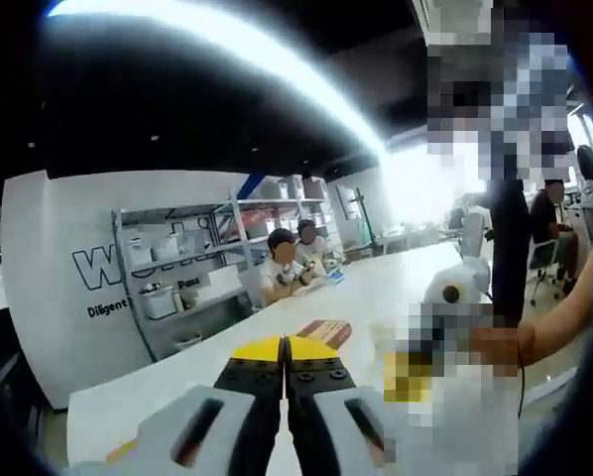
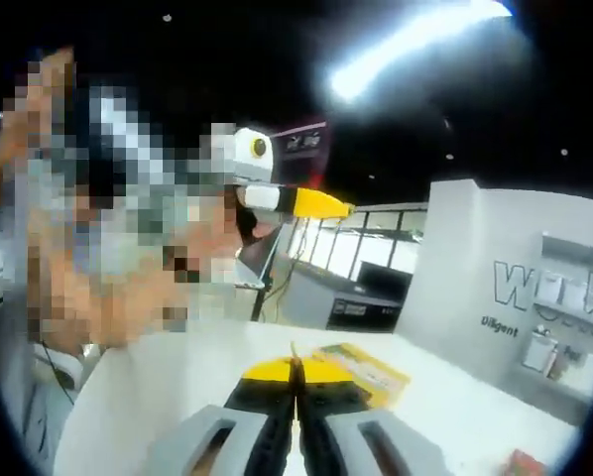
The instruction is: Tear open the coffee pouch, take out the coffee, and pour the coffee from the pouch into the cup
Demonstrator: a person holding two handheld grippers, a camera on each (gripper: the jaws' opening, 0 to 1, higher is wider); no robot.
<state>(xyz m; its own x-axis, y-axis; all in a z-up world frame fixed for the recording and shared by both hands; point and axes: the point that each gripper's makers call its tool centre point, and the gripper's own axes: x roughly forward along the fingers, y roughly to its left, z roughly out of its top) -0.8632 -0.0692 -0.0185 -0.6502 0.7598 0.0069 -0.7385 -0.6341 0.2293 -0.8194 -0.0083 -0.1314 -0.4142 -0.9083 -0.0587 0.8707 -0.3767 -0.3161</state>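
Facing the pouch (image 2: 364,369), we find it flat on the table (image 2: 177,377), just ahead of the right tool (image 2: 296,369) (both tools' jaws together, empty); left tool (image 1: 284,348) likewise.

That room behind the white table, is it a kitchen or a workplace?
Probably a workplace, like an office or lab. There's a long white table with people sitting at it, metal shelves full of boxes, and big letters printed on the wall.
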